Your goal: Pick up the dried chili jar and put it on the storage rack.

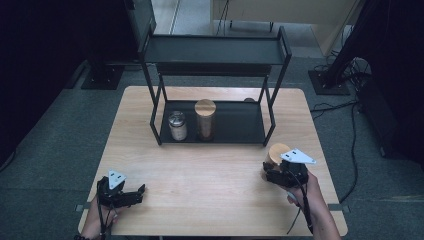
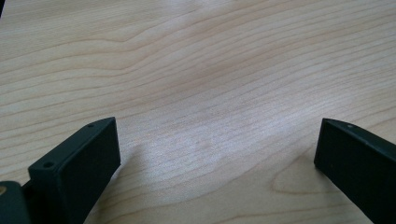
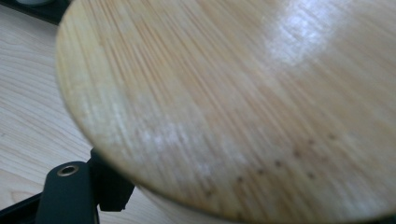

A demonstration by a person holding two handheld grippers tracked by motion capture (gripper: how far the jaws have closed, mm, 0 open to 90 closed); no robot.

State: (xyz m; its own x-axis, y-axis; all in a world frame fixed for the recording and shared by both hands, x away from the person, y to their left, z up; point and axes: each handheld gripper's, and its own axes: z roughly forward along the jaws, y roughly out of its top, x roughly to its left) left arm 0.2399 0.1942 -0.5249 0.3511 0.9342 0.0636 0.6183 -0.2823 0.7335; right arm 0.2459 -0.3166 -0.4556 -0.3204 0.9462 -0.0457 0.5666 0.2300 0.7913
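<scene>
while right claw (image 1: 272, 170) grips jar (image 1: 276, 151), left claw (image 1: 131, 192) agape

A light wooden table (image 1: 210, 200) with rounded corners stands on a grey carpeted floor (image 1: 55, 145). At its far side sits a black metal two-tier shelf (image 1: 215, 50). Black stand bases (image 1: 102, 77) rest on the floor at the far left and right, with cables (image 1: 350, 107) trailing nearby. Both sides of the room lie in deep shadow.

Smooth bamboo-look wooden lid (image 3: 243, 102) with slight sheen, pale matt wood-grain table (image 2: 196, 70) — black matt shelf rack (image 1: 215, 50)
</scene>
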